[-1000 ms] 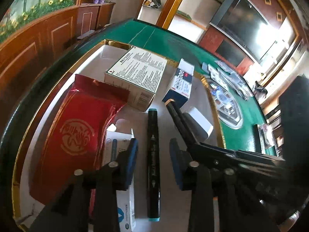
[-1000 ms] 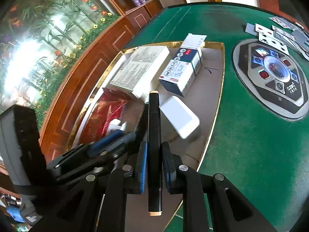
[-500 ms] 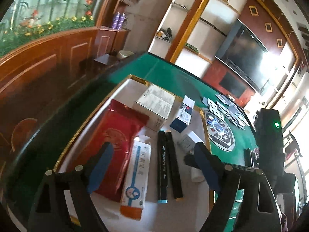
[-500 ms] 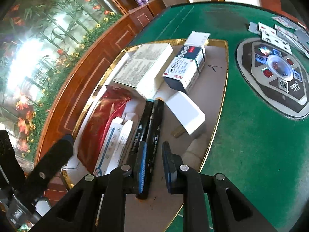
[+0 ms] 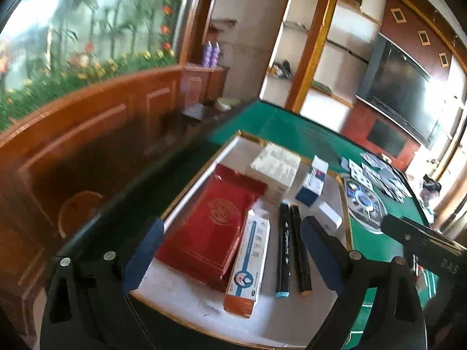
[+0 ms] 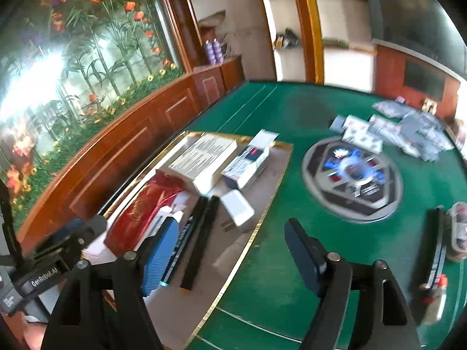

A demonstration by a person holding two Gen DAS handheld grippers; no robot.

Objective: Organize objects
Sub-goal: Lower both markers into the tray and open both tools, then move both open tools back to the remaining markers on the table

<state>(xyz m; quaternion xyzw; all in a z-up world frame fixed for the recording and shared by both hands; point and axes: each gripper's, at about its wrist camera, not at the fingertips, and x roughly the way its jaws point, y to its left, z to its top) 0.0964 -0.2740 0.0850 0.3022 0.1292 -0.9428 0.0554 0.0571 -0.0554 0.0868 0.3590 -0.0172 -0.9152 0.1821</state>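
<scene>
A gold-rimmed white tray (image 5: 201, 180) (image 6: 254, 233) holds two black markers side by side: one with a blue end (image 5: 283, 248) (image 6: 181, 248), one with a tan end (image 5: 300, 248) (image 6: 201, 242). Beside them lie a white-and-blue tube box (image 5: 248, 262), a red packet (image 5: 210, 227) (image 6: 140, 213), a large white box (image 5: 274, 169) (image 6: 201, 157), a blue-and-white box (image 5: 313, 180) (image 6: 248, 160) and a small white box (image 5: 329, 218) (image 6: 236, 207). My left gripper (image 5: 230, 233) hovers above the tray, jaws opening, nothing held. My right gripper (image 6: 232, 227) hangs over the tray's right rim, jaws opening, empty.
The tray lies on a green felt table (image 6: 277, 110) with a round centre console (image 6: 353, 178) and scattered playing cards (image 6: 408, 134). A black strip (image 6: 435, 248) and a clear container (image 6: 458, 230) sit at the right. Wooden panelling (image 5: 87, 151) runs along the left.
The right gripper let go of the tan-ended marker, which now lies next to the blue-ended one. Both grippers opened wide and drew back and up from the tray.
</scene>
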